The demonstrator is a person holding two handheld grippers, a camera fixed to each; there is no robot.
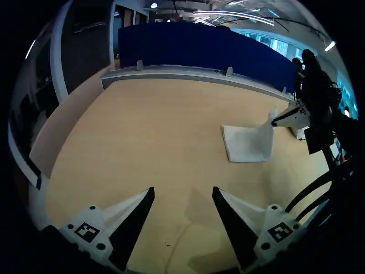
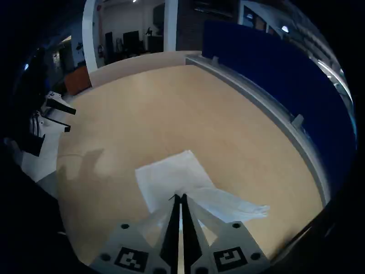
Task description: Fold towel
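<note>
Both fingers of my right gripper are clenched on a raised edge of the white towel, lying near on the wooden table, my left gripper spread and empty well apart; I judge a fold in hand, next carrying that edge across.

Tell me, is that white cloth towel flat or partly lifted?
Partly lifted: the right gripper pinches one towel edge up; the rest lies on the tan wooden table.
</note>
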